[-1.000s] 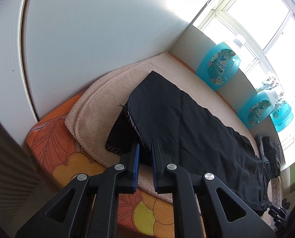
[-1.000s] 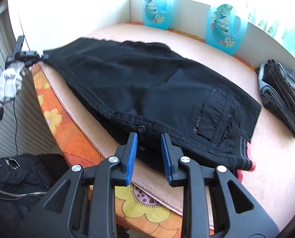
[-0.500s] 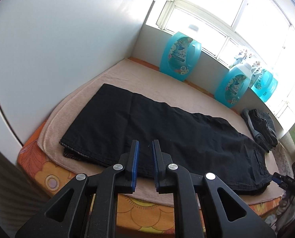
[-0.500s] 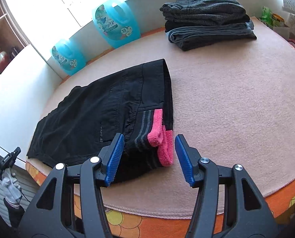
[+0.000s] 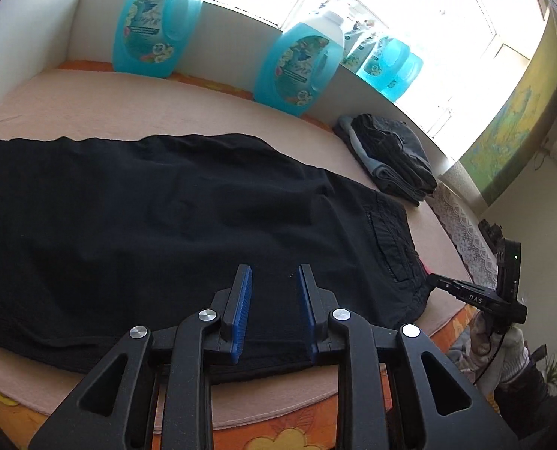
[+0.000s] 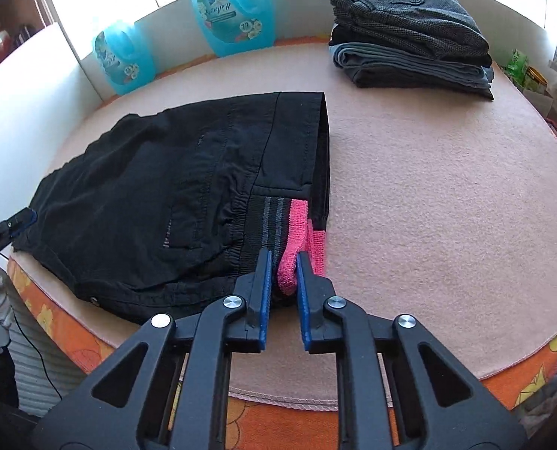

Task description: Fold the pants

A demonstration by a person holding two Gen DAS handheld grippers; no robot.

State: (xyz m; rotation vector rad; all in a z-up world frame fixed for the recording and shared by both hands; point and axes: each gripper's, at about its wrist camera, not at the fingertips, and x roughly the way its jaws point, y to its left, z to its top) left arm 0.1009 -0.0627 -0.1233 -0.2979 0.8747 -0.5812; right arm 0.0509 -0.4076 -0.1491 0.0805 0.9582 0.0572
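Black pants (image 5: pixel 173 225), folded lengthwise and spread flat across beige blanket (image 6: pixel 447 195) over orange flowered cloth (image 6: pixel 65 333); waistband end toward the right gripper (image 6: pixel 281 258), long near edge lying directly below the left gripper (image 5: pixel 274 273). Left gripper: jaws narrowly parted and opening, blue pads clear of the fabric, nothing gripped; pants only as backdrop beneath the gap. Right gripper: jaws closing, blue pads pressed against the pink inner waistband (image 6: pixel 289 262), pinched at the near corner beside the grey-striped elastic. Stack of folded grey trousers (image 6: pixel 409 33) well apart, at the far right corner of the blanket. Turquoise detergent bottles (image 5: pixel 154 22) upright along the white ledge behind. Leg ends of the pants cut off at the left border of the left wrist view; lower waistband layers hidden under the right fingers; window area overexposed, detail lost; gloved hand (image 5: pixel 503 341) partly visible at the right border.
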